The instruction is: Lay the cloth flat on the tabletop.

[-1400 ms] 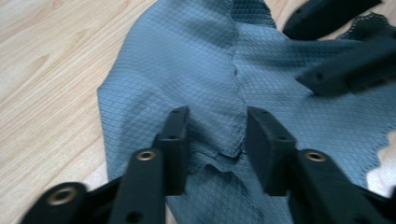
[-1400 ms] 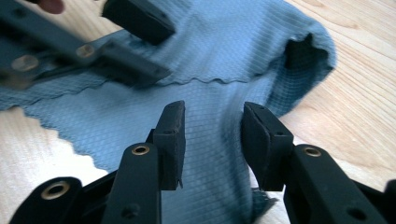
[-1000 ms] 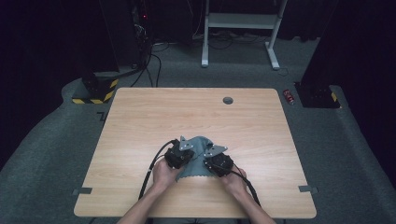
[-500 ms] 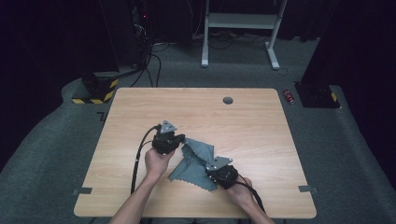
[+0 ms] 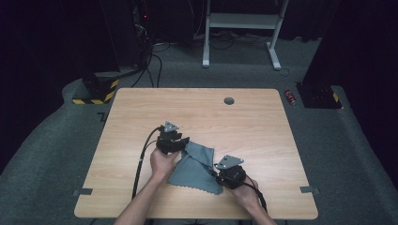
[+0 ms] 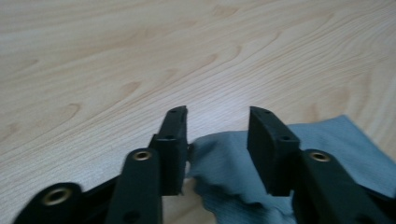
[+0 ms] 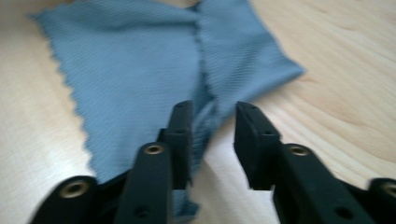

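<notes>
A grey-blue cloth (image 5: 195, 168) with scalloped edges lies spread flat on the wooden table (image 5: 244, 126). My left gripper (image 5: 179, 141) sits at the cloth's far left corner. In the left gripper view its jaws (image 6: 217, 116) have just been opening and stand apart, with the cloth's (image 6: 224, 158) corner lying slack between them, not pinched. My right gripper (image 5: 219, 170) is at the cloth's near right edge. Its jaws (image 7: 212, 109) have also just been opening, with the cloth's (image 7: 140, 70) edge loose under the gap and running beneath one finger (image 7: 180, 135).
A round cable port (image 5: 229, 100) sits in the table near its far edge. Beyond the table are a white frame's legs (image 5: 239, 37), dark cabinets and cables on the grey floor. A small red object (image 5: 291, 97) lies off the table's far right corner.
The two hands were close together over the bunched cloth; they have drawn apart, left gripper away to the left, right gripper toward the near edge, and the cloth now lies spread out.
</notes>
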{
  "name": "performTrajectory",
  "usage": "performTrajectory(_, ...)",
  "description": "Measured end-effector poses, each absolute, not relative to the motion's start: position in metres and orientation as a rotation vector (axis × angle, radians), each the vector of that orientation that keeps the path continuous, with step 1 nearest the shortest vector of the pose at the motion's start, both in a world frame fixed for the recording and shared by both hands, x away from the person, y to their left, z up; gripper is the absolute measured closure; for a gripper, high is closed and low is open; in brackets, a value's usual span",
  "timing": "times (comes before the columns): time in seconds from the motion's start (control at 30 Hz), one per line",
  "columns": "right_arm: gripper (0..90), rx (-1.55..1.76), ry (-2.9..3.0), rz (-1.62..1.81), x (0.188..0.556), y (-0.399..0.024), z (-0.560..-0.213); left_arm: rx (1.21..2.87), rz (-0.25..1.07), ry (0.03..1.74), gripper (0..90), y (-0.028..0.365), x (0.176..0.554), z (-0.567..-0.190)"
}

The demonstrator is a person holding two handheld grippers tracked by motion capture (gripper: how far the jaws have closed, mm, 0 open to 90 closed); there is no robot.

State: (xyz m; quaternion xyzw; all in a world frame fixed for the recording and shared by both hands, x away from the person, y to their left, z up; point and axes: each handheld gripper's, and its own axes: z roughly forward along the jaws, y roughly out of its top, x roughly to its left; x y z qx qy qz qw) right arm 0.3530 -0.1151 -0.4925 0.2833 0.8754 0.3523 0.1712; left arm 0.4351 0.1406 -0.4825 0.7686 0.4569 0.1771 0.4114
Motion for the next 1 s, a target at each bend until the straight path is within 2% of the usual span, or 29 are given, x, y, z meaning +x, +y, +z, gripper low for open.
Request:
performTrajectory(0.13,62.3,0.882,2.463,1.029,0.362,-0.119,-0.493,1.985,0.465,1.095,46.8,0.143,0.405,-0.481)
performTrajectory(0.33,62.1,0.902,2.482,1.028,0.374,-0.109,-0.497,2.033,0.445,1.123,43.7,0.152,0.376,-0.501)
performTrajectory(0.53,84.3,0.861,2.512,0.972,0.38,-0.101,-0.504,2.109,0.523,1.146,43.3,0.155,0.369,-0.515)
performTrajectory(0.9,84.5,0.872,2.479,1.001,0.388,-0.107,-0.481,2.025,0.541,1.171,41.2,0.167,0.359,-0.527)
performTrajectory(1.0,88.8,0.872,2.468,0.991,0.39,-0.108,-0.478,2.022,0.543,1.178,39.9,0.167,0.36,-0.527)
